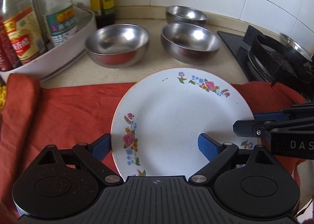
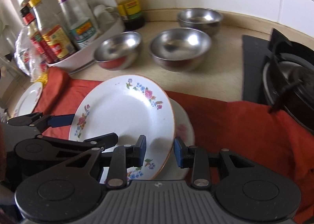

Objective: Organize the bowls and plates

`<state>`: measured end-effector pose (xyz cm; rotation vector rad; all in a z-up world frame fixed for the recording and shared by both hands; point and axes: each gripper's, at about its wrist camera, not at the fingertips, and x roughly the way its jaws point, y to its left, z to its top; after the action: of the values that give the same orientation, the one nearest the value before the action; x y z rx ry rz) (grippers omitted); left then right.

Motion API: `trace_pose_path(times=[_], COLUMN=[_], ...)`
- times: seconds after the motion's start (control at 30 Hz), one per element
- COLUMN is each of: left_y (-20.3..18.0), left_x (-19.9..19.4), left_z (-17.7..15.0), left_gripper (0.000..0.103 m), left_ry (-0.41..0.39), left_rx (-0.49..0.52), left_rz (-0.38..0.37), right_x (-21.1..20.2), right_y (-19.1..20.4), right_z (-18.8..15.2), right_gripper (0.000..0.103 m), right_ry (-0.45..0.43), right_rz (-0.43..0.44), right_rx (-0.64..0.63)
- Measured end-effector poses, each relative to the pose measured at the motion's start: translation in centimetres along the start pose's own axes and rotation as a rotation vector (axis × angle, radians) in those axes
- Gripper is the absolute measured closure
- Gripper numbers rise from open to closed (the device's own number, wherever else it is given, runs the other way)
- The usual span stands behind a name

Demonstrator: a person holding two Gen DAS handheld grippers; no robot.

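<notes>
A: Where is the floral plate point(image 1: 176, 118)?

B: Tilted up over the orange cloth point(image 1: 64, 114) near the front edge of the tabletop point(image 1: 157, 61). It leans on a second plate point(image 2: 182, 126) beneath it, which the right wrist view shows only as a blurred white rim with a faint pink flower.

A: And the left tongs point(image 1: 155, 145)?

B: Spread apart, straddling the plate's left rim. One blue pad point(image 1: 208, 148) lies over the plate's face; the other sits outside the rim and seems lower, but whether either touches I cannot tell.

A: The right tongs point(image 2: 160, 152)?

B: Also apart, with the near rim of the floral plate between the pads. A gap shows on the outer side, so they are not clamped. In the left wrist view they enter from the right edge, cut off by the frame.

A: The bowls?

B: Three steel bowls point(image 1: 117, 44) point(image 1: 190, 41) point(image 1: 186, 15) stand separately toward the back of the tabletop, none stacked. A third plate point(image 2: 29, 98) lies at the left edge, half hidden by the cloth fold.

A: Anything else?

B: Sauce bottles point(image 1: 21, 33) in a white tray point(image 1: 64, 55) at the back left corner, labels too blurred to read, and a gas stove point(image 1: 274, 55) at the right edge, partly cropped.
</notes>
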<state>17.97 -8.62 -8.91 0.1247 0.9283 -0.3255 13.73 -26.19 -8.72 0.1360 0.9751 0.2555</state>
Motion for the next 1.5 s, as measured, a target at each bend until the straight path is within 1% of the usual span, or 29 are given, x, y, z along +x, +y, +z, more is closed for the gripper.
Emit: trace_pose_path(times=[0.1,0.2,0.77,1.07,1.4,1.5], left_y=[-0.7,-1.2,-1.7,-2.2,-2.1,-1.7], left_x=[0.5,0.7,0.5,0.5,0.5,0.2], left_z=[0.0,0.1,-0.1,-0.1,0.0,0.0], left_gripper=[0.006,0.005,0.005,0.004,0.003,0.003], left_ry=[0.010,0.008,-0.004,-0.020,-0.008,-0.013], left_rx=[0.006,0.015,0.040,0.063,0.072,0.063], left_rz=[-0.015,0.001,0.030,0.040,0.038,0.060], right_x=[-0.1,-0.3,-0.4,-0.5,-0.6,-0.7], right_y=[-1.1,-1.6,-0.6,-0.8,-1.0,-0.8], right_z=[-0.5,-0.8,-0.7,-0.8,-0.9,-0.5], right_gripper=[0.069,0.069,0.069,0.069,0.069,0.069], right_ry=[-0.001,-0.007,-0.058,-0.058,-0.056,-0.065], right_rz=[-0.012,-0.006,-0.055,-0.080,-0.098,-0.100], right_rx=[0.017,0.017,-0.089,-0.098,-0.113,-0.129])
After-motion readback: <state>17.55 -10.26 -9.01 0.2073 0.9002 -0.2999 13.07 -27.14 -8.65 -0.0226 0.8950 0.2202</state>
